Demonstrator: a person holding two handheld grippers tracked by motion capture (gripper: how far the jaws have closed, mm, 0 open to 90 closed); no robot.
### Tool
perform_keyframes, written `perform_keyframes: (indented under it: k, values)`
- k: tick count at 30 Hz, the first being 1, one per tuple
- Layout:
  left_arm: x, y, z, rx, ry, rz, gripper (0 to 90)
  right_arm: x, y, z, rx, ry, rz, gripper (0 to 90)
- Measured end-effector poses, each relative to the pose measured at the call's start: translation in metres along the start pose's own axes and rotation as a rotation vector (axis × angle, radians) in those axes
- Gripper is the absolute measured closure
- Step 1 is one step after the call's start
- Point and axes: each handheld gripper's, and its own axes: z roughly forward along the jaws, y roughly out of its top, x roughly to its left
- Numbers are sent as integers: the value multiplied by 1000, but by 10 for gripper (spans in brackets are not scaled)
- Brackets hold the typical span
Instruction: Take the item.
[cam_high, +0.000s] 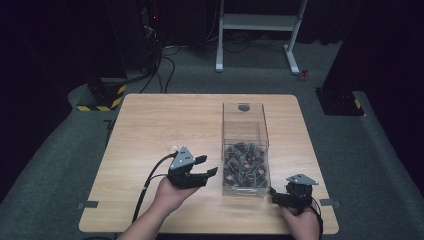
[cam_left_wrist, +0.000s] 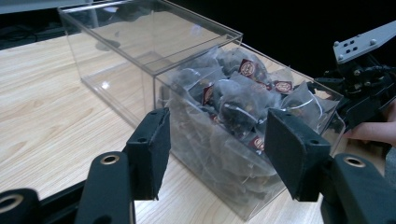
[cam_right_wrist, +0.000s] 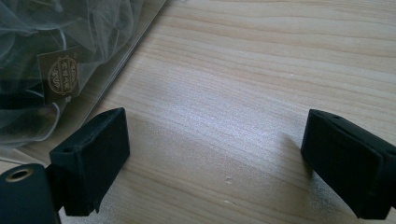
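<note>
While clear box (cam_high: 244, 131) of tea bags (cam_high: 245, 165) sits on desk (cam_high: 150, 130), left hand-held gripper (cam_high: 206, 166) spread beside it; right hand-held gripper (cam_high: 274, 195) spread, empty, near box corner.

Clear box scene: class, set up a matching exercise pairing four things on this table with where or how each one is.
Things:
1. tea bags
2. clear box
3. left gripper
4. right gripper

Places or states:
A. open, at the box's near right corner
B. piled in the near compartment of the box
C. standing on the wooden table, far compartment bare
D. open, beside the box's left wall

Pairs: 1-B, 2-C, 3-D, 4-A
</note>
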Motion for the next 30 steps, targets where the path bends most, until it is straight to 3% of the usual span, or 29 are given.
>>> perform_keyframes:
  k: [30]
  values:
    - [-8, 13, 41, 31, -43, -1, 478, 0, 0, 0, 0, 3, -4, 78]
